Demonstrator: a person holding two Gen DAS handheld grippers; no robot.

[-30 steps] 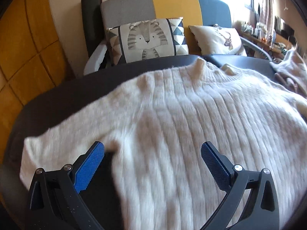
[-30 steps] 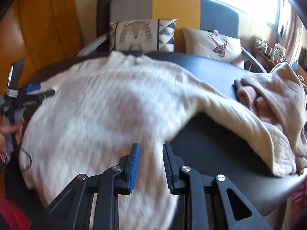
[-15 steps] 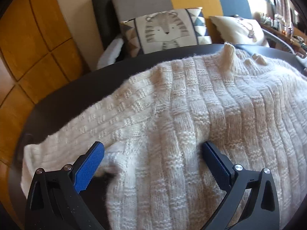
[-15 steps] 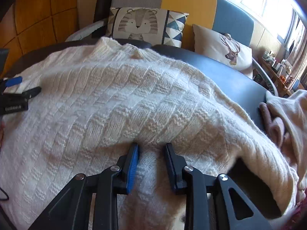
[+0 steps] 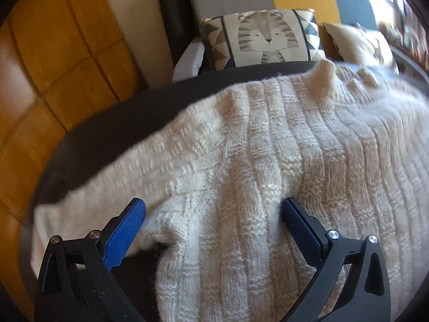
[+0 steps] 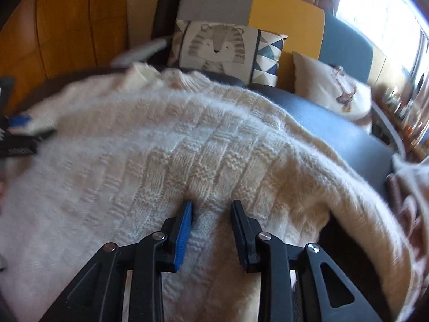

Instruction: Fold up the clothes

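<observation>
Both claws sit on the cream sweater [image 5: 268, 161] spread over the dark table [image 5: 112, 123]. Left gripper [image 5: 213, 212] is spread wide, knit bunched between its fingers near the sleeve at nine o'clock. Right gripper [image 6: 211, 209] stands narrowly parted, straddling a knit ridge, not visibly pinching.

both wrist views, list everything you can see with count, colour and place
sweater: 1, cream knit, spread over the table
table: 1, dark, under the sweater
tiger cushion: 1, grey and white, on the sofa behind the table
deer cushion: 1, cream, right of the tiger cushion
sofa: 1, grey, yellow and blue panels, behind the table
pink cloth: 1 pile, right table edge
left gripper: 1, black with blue pads, open over the sweater
right gripper: 1, black with blue pad, narrow gap, knit between its fingers
</observation>
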